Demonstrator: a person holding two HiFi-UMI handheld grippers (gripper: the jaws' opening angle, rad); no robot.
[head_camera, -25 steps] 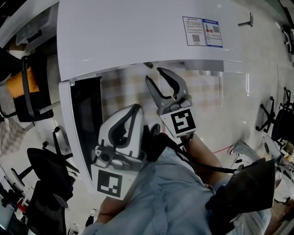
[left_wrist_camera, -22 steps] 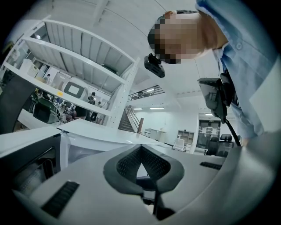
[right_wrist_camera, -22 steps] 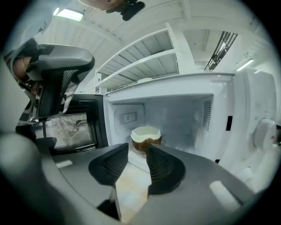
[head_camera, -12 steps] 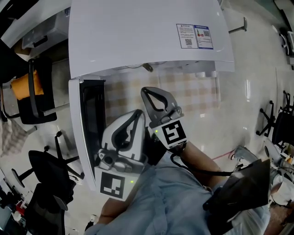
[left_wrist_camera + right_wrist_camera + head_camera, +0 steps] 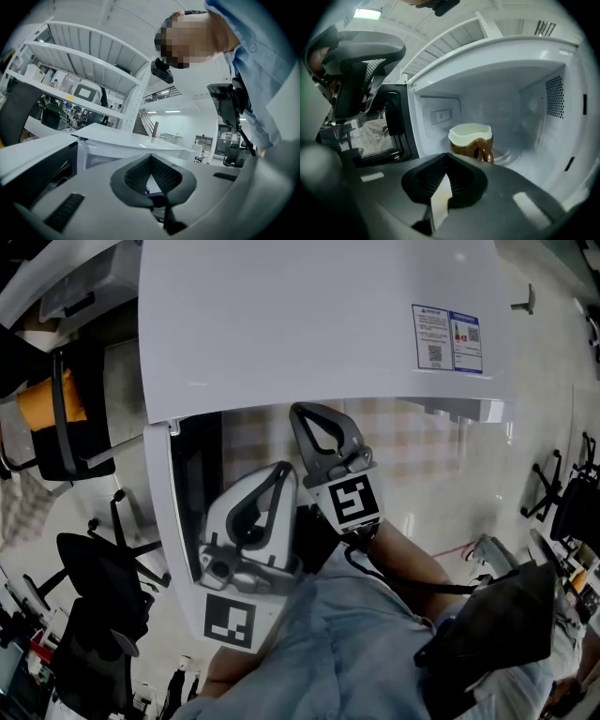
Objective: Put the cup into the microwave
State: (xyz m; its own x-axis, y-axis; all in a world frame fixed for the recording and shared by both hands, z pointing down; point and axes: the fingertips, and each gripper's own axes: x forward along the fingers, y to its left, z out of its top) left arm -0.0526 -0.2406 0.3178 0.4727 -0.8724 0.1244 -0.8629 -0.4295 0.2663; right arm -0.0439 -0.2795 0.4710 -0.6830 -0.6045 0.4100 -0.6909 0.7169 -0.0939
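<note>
- The brown cup [image 5: 471, 140] sits inside the microwave [image 5: 520, 84] (door swung open).
- The right gripper [image 5: 446, 161] has just closed its jaws on nothing, short of the cup.
- The left gripper [image 5: 150, 161] has its jaws together, empty.

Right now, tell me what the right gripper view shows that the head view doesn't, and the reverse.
Only the right gripper view: the brown cup standing inside the microwave, deep in its lit cavity. Only the head view: the microwave's white top with its label, and office chairs on the floor. Both: the open door and the left gripper.
</note>
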